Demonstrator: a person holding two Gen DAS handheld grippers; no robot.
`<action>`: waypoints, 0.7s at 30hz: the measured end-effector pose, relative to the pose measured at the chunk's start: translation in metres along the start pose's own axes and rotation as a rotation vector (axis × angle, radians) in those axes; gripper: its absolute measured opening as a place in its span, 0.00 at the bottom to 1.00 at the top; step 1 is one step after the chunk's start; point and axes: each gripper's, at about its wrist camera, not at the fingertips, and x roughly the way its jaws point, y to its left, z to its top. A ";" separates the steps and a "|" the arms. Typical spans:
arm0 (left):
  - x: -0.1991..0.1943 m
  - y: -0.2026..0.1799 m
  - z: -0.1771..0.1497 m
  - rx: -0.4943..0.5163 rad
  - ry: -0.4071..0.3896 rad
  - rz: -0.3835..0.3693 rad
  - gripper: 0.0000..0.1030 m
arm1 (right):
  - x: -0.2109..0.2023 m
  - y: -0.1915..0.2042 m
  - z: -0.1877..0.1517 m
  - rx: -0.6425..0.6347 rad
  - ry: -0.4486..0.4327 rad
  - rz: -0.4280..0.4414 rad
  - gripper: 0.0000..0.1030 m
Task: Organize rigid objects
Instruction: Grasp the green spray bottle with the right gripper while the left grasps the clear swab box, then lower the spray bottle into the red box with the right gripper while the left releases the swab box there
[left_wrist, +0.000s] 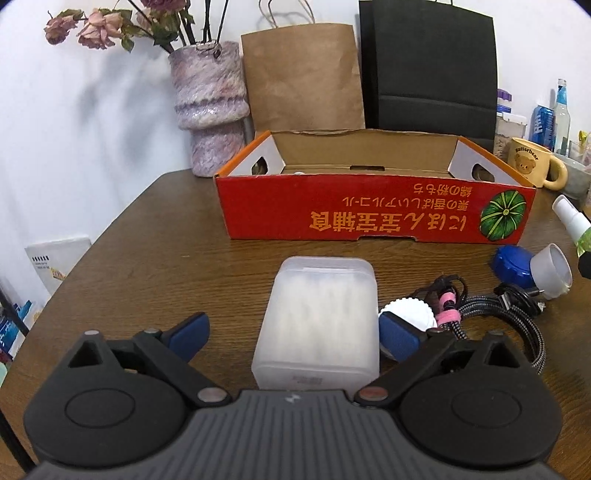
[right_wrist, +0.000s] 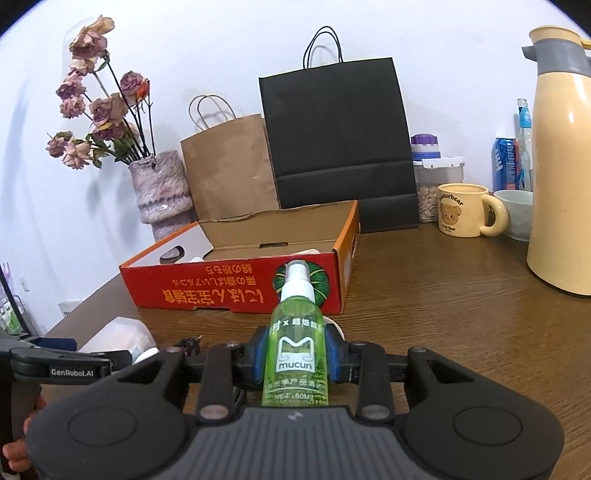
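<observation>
My left claw (left_wrist: 295, 334) stands spread wide around a frosted plastic box of cotton swabs (left_wrist: 319, 321) that lies on the wooden tabletop (left_wrist: 155, 258). The box sits between my blue pads; the right one looks to be at the box's side, while the left one stands clear of it with a gap, so I have no hold on it. Straight ahead of this claw, beyond the box, is the red cardboard tray (left_wrist: 369, 214) with upside-down orange lettering and a green pumpkin picture, its top open. Just right of the claw lie a white ridged cap (left_wrist: 413, 312), a coil of braided cable (left_wrist: 513, 325) with a pink tie, and farther right a blue lid (left_wrist: 509, 264) beside a translucent cup-shaped cap (left_wrist: 554, 269).

My right claw (right_wrist: 295, 362) is clamped tight on a green spray bottle (right_wrist: 295, 347) labelled "mucun", both blue pads pressing its sides, the white nozzle pointing ahead toward the red tray's near wall. The bottle is held up off the tabletop. To the left of this claw I see my other claw and the swab box beside it. Ahead and right stand a cream bear mug (right_wrist: 465, 210), a pale bowl (right_wrist: 517, 214) and a tall cream thermos jug (right_wrist: 561, 166). Behind the tray are a purple vase (right_wrist: 160, 192) of dried roses, a brown paper bag (right_wrist: 229, 166) and a black paper bag (right_wrist: 336, 144).
</observation>
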 end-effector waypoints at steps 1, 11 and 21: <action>0.000 0.000 0.000 -0.001 -0.002 -0.006 0.92 | -0.001 0.000 0.000 0.000 -0.001 -0.001 0.30; 0.009 0.006 -0.003 -0.040 0.029 -0.009 0.64 | -0.003 0.002 -0.005 -0.012 0.001 -0.009 0.30; -0.005 0.009 -0.004 -0.054 -0.019 0.052 0.64 | -0.011 0.003 -0.007 -0.018 -0.026 -0.012 0.30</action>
